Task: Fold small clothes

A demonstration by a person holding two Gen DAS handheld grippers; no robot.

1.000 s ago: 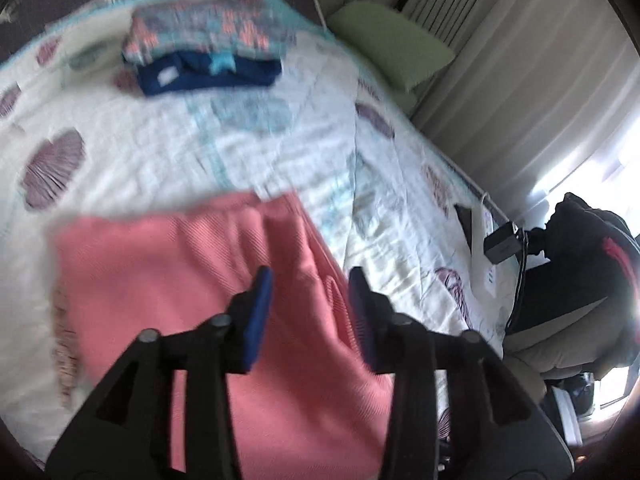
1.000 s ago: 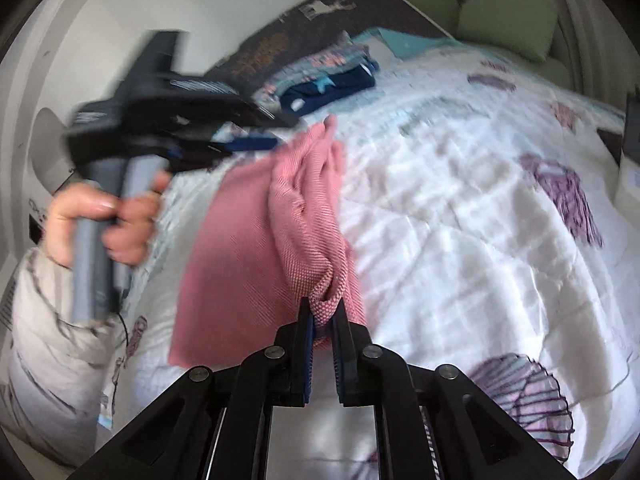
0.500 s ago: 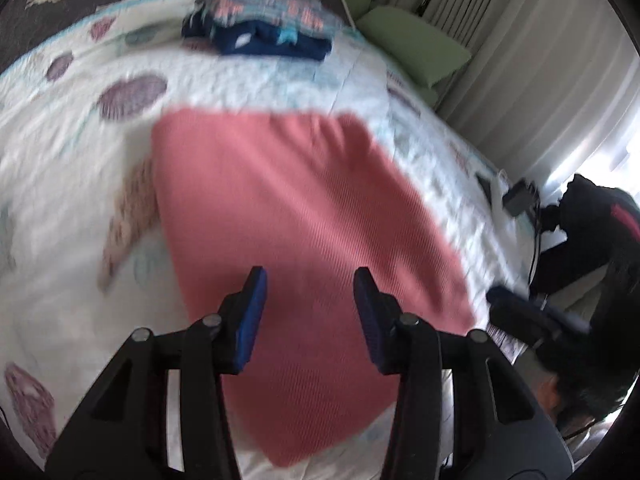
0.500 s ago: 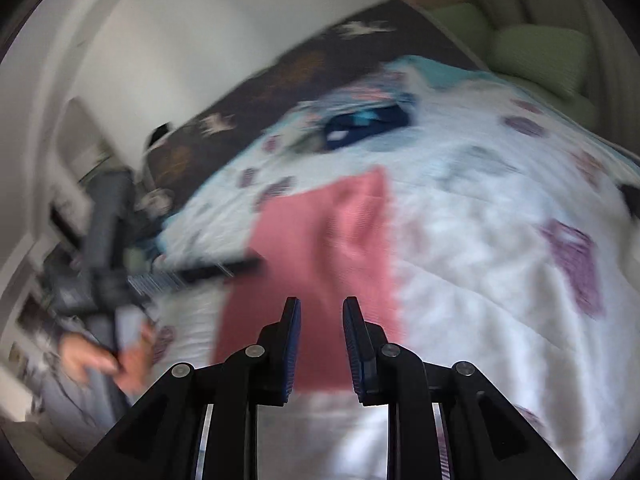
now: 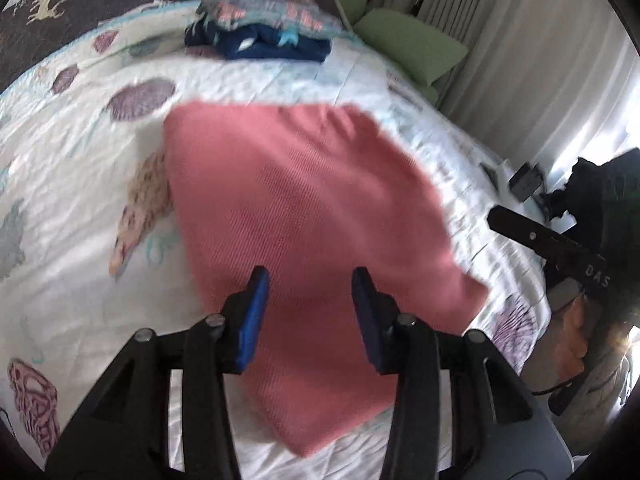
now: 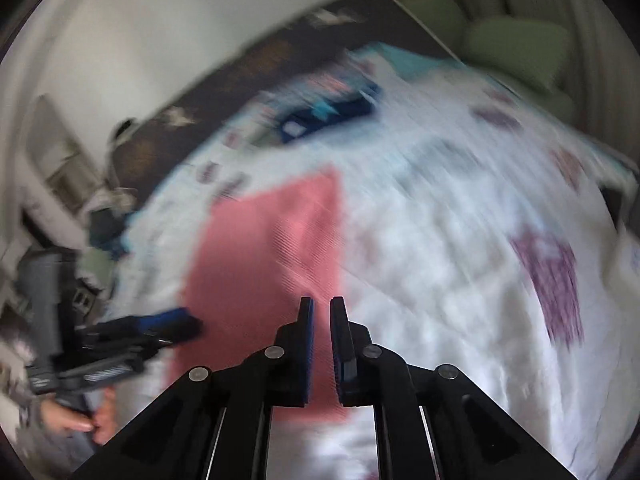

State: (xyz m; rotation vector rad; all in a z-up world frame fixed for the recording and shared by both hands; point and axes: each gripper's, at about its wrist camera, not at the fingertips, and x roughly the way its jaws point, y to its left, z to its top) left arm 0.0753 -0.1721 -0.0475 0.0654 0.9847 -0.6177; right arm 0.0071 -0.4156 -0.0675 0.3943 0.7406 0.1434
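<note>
Pink ribbed knit cloth (image 5: 304, 216) lies flat on the white shell-print bed quilt (image 5: 72, 208), long axis running away from me. My left hand-held gripper (image 5: 306, 312), jaws wide, hovers over its near half; my right hand-held gripper (image 6: 322, 344), jaws narrow and empty, sits above its right edge.

One pink cloth (image 5: 304, 216) lies spread out just ahead of the left claw (image 5: 310, 280). Beyond it, far ahead of that claw, sits one stack of folded clothes (image 5: 264, 28), in which two pieces can be told apart: a patterned one over a dark blue one. Two green pillows (image 5: 412, 46) lie ahead and to the right. One quilt (image 5: 72, 184) carries several shell prints; blur prevents an exact count.
</note>
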